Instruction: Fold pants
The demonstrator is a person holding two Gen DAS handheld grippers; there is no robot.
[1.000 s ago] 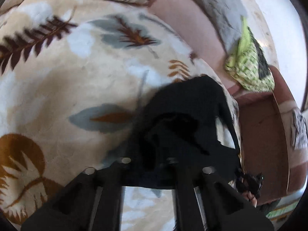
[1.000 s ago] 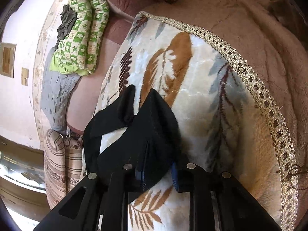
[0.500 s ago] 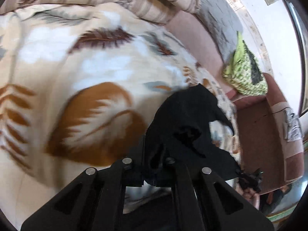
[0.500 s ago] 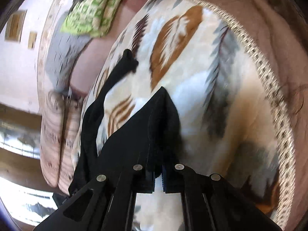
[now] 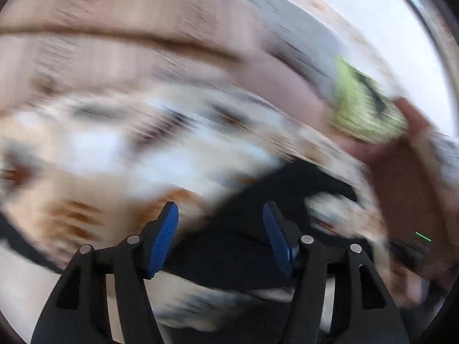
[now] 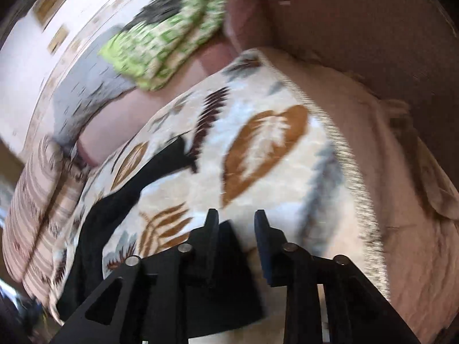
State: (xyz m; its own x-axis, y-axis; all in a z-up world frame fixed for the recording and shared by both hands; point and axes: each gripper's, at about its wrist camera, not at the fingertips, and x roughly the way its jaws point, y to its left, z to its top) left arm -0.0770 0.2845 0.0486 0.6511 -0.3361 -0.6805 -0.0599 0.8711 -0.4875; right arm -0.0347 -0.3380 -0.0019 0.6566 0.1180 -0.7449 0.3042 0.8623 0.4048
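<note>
The black pants lie on a leaf-patterned blanket, stretching away to the left in the right wrist view. My right gripper hovers over their near end with its jaws opening. A black corner of cloth still rests between the fingers, against the left one, and is not pinched. The left wrist view is badly blurred. My left gripper has its jaws opening, blue pads well apart. The pants lie under the gap, and the pads do not press on them.
A green patterned cloth and a grey cloth lie on the pink sofa seat behind the blanket. A striped cushion sits at the left. The blanket's fringed edge borders a beige cover on the right.
Both grippers were shut on the black pants and have now parted their jaws and let go. Both hands have lifted and swung, and the pants have dropped onto the blanket.
</note>
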